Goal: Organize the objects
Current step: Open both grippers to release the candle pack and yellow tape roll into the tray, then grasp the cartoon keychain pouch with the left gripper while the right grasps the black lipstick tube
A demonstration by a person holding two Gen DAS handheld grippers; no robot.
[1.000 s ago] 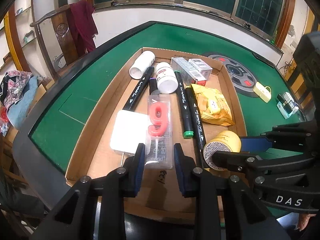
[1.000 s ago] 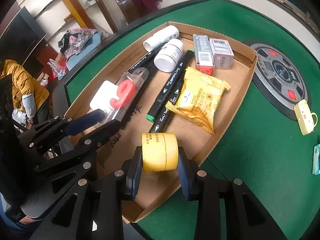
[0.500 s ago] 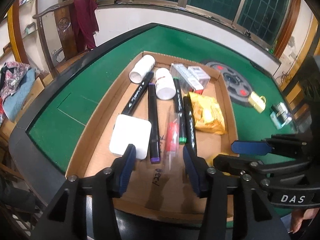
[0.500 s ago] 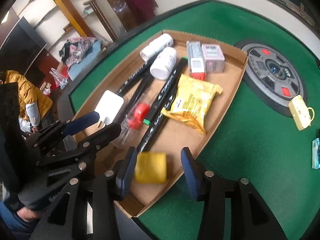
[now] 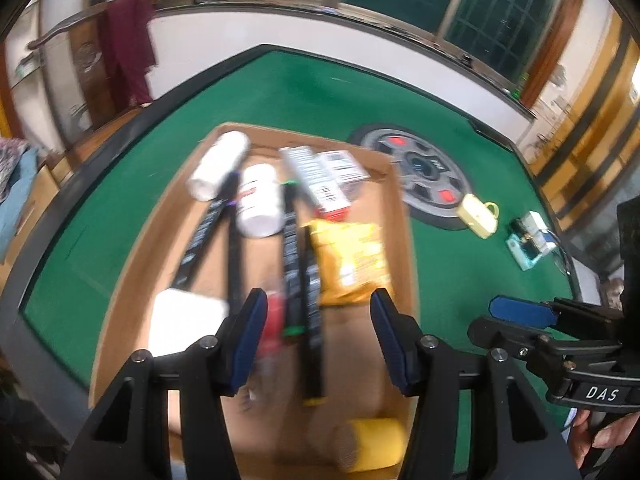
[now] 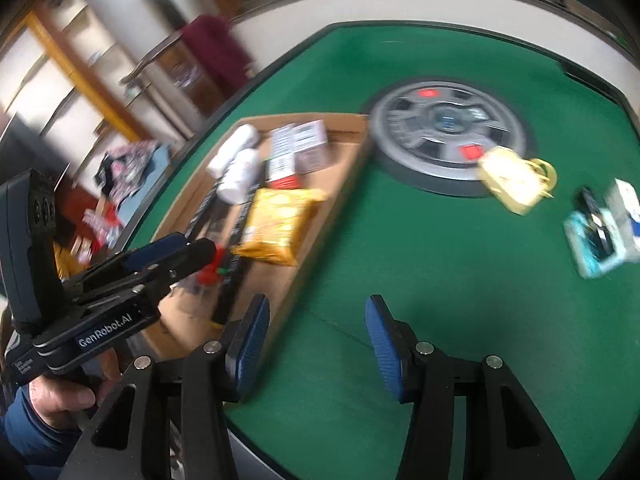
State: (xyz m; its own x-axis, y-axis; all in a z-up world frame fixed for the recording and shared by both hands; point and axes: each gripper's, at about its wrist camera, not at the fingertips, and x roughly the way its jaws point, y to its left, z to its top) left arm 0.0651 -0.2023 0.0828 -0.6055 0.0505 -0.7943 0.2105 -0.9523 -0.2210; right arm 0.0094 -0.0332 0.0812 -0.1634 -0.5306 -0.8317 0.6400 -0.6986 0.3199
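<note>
A shallow cardboard tray [image 5: 352, 364] lies on the green felt table. Inside it are black markers [image 5: 290, 248], two white bottles [image 5: 260, 204], small boxes [image 5: 316, 176], a yellow snack packet [image 5: 348, 260], a white square pad [image 5: 184, 316], a red number candle packet [image 5: 274, 320] and a yellow tape roll [image 5: 376, 446] at the near end. My left gripper [image 5: 320, 340] hangs open above the tray's near part and holds nothing. My right gripper [image 6: 316, 336] is over bare felt just right of the tray [image 6: 344, 160]. Its jaws are opening with nothing between them.
A grey weight plate [image 6: 448, 132] lies on the felt beyond the tray. A pale yellow case [image 6: 512, 184] and a teal packet [image 6: 596, 240] lie to the right. The black table rim [image 5: 36, 240] runs round the felt. Chairs and shelves stand at the left.
My left gripper let go of the candle packet and my right let go of the yellow tape roll, both now in the tray. Both grippers rose and drew back; the right swung right over the felt.
</note>
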